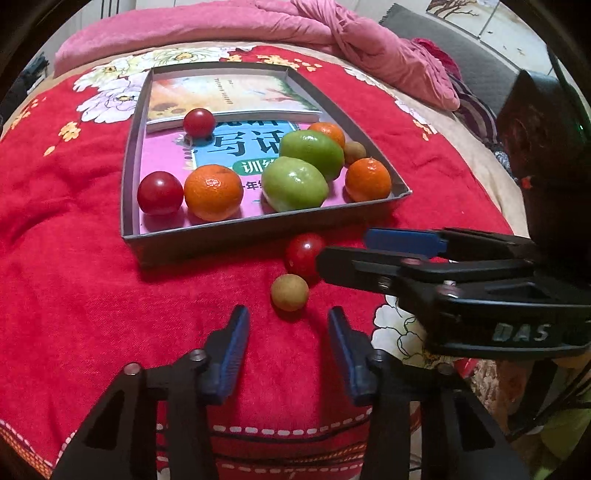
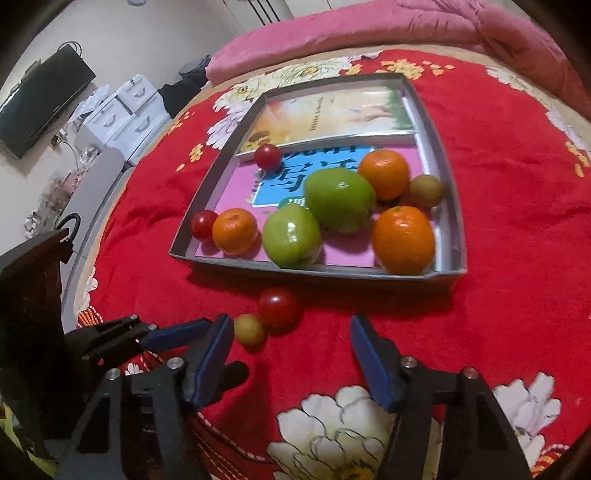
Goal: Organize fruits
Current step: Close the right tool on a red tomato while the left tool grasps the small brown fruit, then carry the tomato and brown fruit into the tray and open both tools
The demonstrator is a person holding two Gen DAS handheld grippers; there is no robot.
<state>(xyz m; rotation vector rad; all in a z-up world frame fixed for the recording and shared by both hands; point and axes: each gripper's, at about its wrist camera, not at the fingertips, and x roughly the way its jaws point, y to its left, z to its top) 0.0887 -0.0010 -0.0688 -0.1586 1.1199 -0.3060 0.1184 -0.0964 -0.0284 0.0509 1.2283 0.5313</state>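
Observation:
A grey shallow box on the red blanket holds books and several fruits: two green fruits, three oranges, two red tomatoes and a small brown longan. Outside, in front of the box, lie a red tomato and a brown longan. My left gripper is open and empty just before the longan. My right gripper is open and empty, beside the loose tomato.
A pink quilt lies bunched at the far side of the bed. A grey cushion lies at the right. White drawers and a television stand beyond the bed's left edge.

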